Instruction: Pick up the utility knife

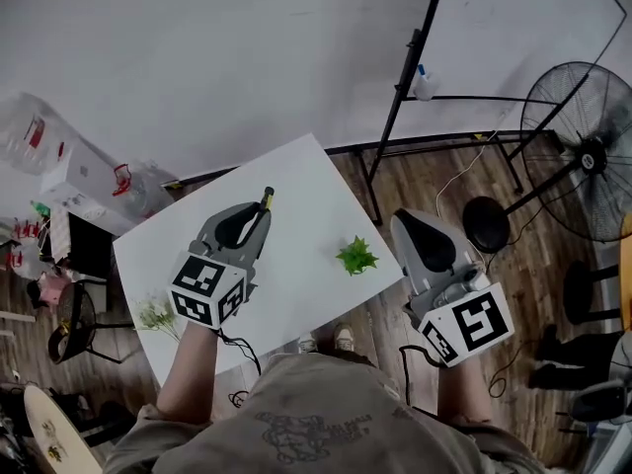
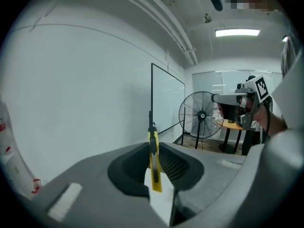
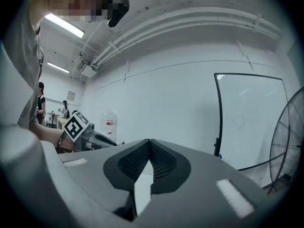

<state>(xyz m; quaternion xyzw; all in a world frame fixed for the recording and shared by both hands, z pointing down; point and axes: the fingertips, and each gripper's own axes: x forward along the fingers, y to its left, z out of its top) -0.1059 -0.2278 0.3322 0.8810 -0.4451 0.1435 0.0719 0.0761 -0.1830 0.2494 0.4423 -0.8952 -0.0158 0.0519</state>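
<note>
The yellow and black utility knife [image 2: 153, 160] is clamped upright between the jaws of my left gripper [image 2: 153, 148], its tip poking out past them. From the head view the knife [image 1: 265, 201] sticks out of the left gripper [image 1: 255, 215], which is lifted above the white table [image 1: 296, 181]. My right gripper [image 1: 403, 223] hangs off the table's right edge, over the wooden floor. Its jaws meet tip to tip with nothing between them, as the right gripper view shows [image 3: 149, 141].
A small green plant [image 1: 356, 256] sits near the table's right edge and a pale sprig [image 1: 156, 314] at its near left corner. A black stand [image 1: 400, 97] and a floor fan [image 1: 583, 146] are to the right. Boxes and bottles clutter the left.
</note>
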